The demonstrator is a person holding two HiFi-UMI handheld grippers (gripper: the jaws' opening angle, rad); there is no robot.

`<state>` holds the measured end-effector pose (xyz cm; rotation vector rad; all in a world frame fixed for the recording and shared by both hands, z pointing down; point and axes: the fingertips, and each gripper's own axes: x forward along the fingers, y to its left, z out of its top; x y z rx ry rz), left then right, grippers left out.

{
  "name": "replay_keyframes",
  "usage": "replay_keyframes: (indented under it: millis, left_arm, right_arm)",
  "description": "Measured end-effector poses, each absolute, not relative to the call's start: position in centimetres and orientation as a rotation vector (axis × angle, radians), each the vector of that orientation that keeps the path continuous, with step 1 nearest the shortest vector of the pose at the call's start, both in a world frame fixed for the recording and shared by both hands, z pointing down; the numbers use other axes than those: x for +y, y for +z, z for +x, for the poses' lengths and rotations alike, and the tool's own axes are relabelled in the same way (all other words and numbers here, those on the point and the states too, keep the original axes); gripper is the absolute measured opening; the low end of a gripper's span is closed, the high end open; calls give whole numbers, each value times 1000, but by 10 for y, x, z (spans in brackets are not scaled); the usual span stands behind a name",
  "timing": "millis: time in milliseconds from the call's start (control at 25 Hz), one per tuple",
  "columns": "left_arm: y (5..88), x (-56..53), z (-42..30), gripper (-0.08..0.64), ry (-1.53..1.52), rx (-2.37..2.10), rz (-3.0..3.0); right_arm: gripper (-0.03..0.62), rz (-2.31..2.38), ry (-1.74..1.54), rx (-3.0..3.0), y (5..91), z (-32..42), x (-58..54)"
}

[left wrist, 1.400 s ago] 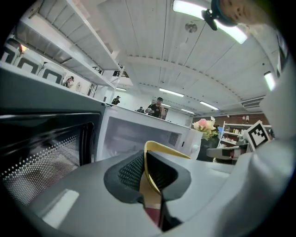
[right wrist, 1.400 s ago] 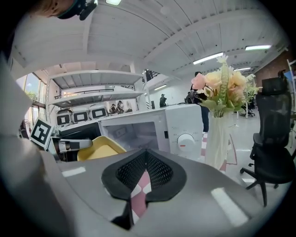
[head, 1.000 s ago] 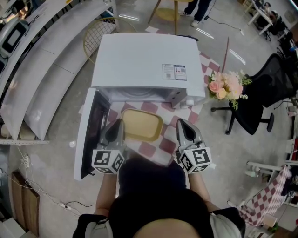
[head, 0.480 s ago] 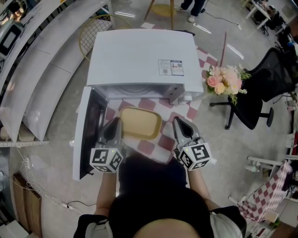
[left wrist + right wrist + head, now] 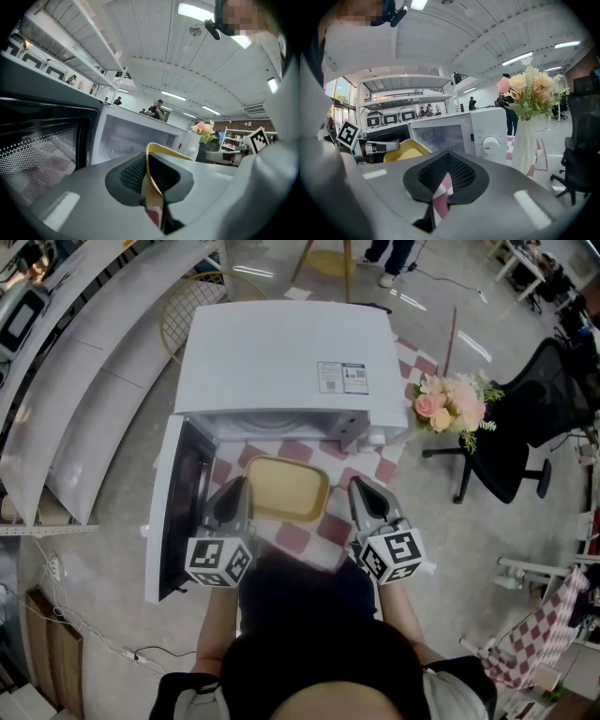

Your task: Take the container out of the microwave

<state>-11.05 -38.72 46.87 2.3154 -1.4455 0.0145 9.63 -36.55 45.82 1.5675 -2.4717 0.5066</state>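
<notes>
Hardly anything has shifted since a moment ago; both grippers and the tray sit just where they were, in front of the open microwave point(image 5: 281, 352), its door point(image 5: 173, 512) swung out to the left.

The container point(image 5: 286, 488), a shallow yellow tray with rounded corners, is already clear of the oven cavity and lies over the red-and-white checked cloth point(image 5: 309, 535) between the two grippers; from above I can't quite tell whether it rests on the cloth or hangs just off it.

The left gripper point(image 5: 238, 493) is clamped on the tray's left rim; its own view shows the thin yellow lip pinched between the ribbed pads point(image 5: 133, 173). The right gripper point(image 5: 364, 491) has its jaws together on nothing, only cloth showing through below the pads; it stands just beside the tray's right edge, not touching.

I'd judge the tray light and fairly stiff, thin-walled and smooth, so not fragile but apt to slip; held by one rim alone it would want to sag or swing at the far side. The raised lip is the sensible place to grip; a second pinch on the right-hand rim would keep it level.
</notes>
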Motion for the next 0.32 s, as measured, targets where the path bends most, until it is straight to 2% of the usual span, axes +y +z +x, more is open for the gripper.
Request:
replay_keyframes:
  millis: [320]
  left_arm:
    - [472, -387, -110, 26, 14, -1459, 2289]
  right_arm:
    - [-1, 1576, 512, -2448, 463, 97, -366]
